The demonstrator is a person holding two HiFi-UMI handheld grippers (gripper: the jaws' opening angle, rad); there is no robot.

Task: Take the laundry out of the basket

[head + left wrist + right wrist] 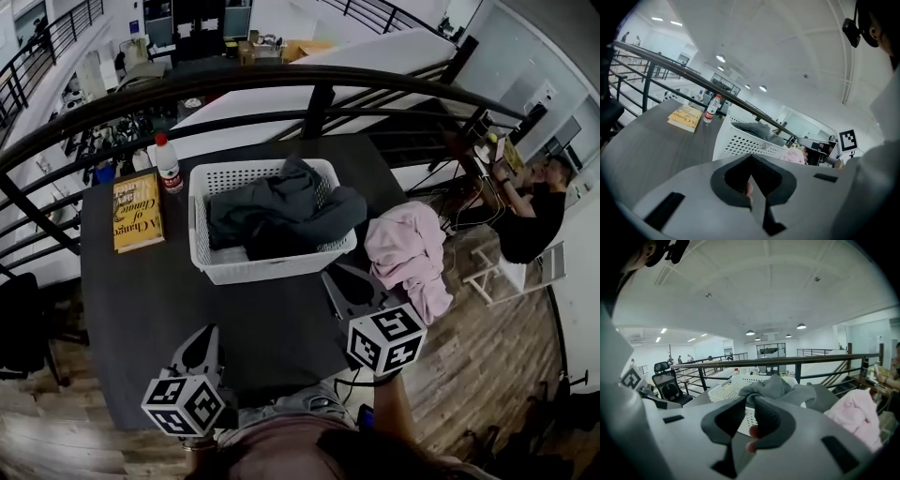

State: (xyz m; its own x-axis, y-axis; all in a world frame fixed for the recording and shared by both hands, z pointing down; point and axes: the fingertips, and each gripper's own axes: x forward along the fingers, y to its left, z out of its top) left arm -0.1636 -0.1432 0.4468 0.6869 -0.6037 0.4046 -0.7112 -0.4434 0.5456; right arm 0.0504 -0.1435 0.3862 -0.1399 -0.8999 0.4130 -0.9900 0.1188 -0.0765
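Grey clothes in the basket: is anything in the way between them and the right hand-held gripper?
Nothing visible. Only bare table lies between the right hand-held gripper and the basket, and the grey clothes heap above its rim. The pink garment lies off to the right, at the table's edge, out of the path.

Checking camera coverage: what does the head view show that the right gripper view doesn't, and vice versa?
Head view only: the yellow book on the table left of the basket, the wooden floor, and the marker cube on the right gripper. Right gripper view only: the ceiling lights, an office chair at left, and that gripper's jaws close up, slightly apart with nothing between them. Both: the white basket holding gray laundry, the pink garment beside it, and the black railing.
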